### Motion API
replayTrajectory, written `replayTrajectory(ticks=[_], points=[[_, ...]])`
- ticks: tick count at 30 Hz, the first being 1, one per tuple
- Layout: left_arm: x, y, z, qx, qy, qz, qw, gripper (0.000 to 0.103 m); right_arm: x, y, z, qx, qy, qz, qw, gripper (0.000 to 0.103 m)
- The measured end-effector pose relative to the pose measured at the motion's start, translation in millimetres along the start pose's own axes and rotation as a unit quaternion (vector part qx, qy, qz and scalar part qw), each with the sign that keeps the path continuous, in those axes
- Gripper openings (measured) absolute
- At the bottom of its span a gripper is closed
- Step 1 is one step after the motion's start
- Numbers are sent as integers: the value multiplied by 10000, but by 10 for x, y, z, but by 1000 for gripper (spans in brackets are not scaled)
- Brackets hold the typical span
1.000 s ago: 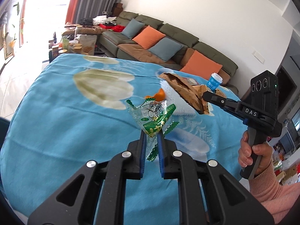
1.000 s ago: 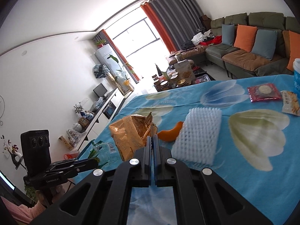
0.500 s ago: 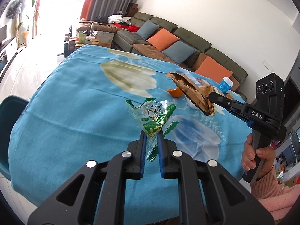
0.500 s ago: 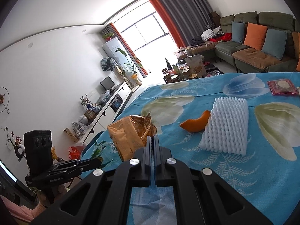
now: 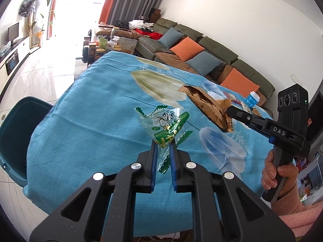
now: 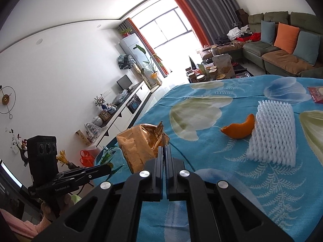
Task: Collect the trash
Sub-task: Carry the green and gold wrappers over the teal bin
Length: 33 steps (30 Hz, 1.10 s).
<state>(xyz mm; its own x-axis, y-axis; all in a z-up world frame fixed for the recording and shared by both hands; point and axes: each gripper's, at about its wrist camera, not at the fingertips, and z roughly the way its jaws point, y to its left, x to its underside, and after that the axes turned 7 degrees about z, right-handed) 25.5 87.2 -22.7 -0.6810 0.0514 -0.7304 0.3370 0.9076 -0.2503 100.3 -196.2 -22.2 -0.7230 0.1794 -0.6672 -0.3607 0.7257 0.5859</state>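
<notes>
The left gripper (image 5: 162, 147) pinches a clear green-printed wrapper (image 5: 164, 124), crumpled, above the near table (image 5: 90, 109) edge. The right gripper (image 6: 164, 148), fully closed, clamps a torn brown bag (image 6: 139, 143) nearby.

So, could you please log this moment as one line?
left gripper: shut on green wrapper | right gripper: shut on brown bag | orange peel, foam net: on table
</notes>
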Motion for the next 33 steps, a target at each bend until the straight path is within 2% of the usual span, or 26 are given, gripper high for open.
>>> replayTrajectory(ticks=[33], points=[[87,598,-382,-522,-311,-567,9965,12,-23,476,628,-442,577,-152,9972,1]])
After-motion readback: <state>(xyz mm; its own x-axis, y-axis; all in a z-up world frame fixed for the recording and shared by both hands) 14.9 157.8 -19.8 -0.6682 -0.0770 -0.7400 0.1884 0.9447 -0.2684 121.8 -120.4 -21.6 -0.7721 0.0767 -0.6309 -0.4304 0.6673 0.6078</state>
